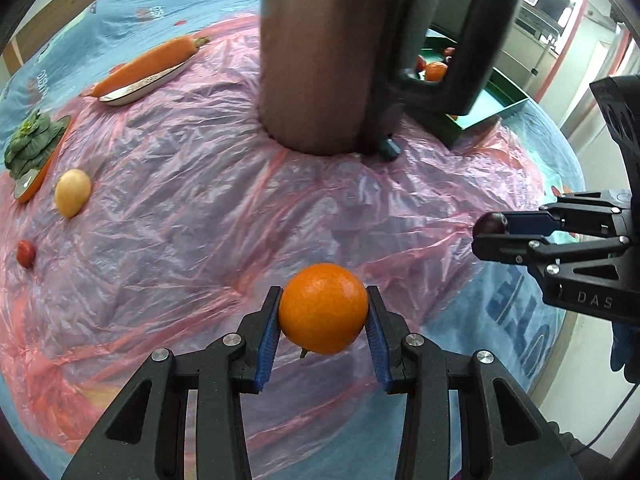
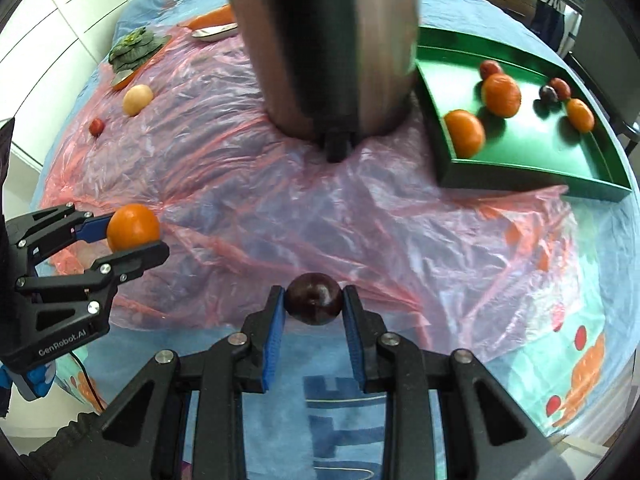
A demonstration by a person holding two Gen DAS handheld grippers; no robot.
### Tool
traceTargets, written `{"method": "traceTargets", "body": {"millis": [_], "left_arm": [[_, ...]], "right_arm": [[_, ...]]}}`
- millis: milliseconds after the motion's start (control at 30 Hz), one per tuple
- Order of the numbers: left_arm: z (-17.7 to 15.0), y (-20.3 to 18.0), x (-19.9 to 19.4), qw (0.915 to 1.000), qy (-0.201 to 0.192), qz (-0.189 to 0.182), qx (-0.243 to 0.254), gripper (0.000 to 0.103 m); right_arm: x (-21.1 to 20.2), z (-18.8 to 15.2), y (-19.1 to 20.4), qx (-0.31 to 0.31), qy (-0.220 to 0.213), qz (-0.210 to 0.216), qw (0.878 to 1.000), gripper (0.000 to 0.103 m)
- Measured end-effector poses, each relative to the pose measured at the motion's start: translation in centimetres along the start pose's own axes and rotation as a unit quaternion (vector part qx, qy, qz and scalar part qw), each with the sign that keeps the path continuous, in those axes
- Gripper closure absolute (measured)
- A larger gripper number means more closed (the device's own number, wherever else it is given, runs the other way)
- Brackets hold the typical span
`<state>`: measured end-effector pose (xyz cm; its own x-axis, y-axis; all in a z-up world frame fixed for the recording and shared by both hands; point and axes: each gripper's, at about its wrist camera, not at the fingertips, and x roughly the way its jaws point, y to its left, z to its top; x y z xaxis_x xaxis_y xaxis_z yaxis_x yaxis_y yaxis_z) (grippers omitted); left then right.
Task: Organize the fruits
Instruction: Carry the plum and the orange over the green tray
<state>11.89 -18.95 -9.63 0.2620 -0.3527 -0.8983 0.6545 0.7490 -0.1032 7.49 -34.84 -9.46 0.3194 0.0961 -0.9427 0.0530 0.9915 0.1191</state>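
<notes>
Gripping an orange (image 1: 323, 308) at lower centre of its own view, the left gripper (image 1: 323, 314) has its jaws spread wide around the fruit, blue pads touching both sides. At middle right of that view, the right gripper (image 1: 490, 234) pinches a dark plum (image 1: 491, 222). In the right view the plum (image 2: 314, 298) sits lower centre, jaws narrowly parted around it. A green tray (image 2: 516, 182) at upper right holds more fruit, beside a steel pot (image 2: 332, 48) on pink plastic (image 2: 280, 208).
</notes>
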Motion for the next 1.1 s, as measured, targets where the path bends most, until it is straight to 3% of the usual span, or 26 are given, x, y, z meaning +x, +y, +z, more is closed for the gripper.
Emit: {"method": "traceTargets", "body": {"millis": [533,733,1100], "left_arm": [[8.1,-13.0,1.4,0.9923,-0.016,-0.06,0.107,0.068],[13.5,-16.3,2.3,0.9917,-0.041,-0.071,0.099,0.068],[23.1,-19.4,7.3,0.9946,-0.069,-0.037,0.069,0.068]], "right_arm": [[-4.9,1.8,-12.6,0.078,-0.055,-0.036,0.995,0.087],[-6.0,4.3,-17.6,0.086,-0.084,-0.046,0.992,0.087],[-4.4,9.9,-26.2,0.089,-0.117,-0.052,0.988,0.087]]}}
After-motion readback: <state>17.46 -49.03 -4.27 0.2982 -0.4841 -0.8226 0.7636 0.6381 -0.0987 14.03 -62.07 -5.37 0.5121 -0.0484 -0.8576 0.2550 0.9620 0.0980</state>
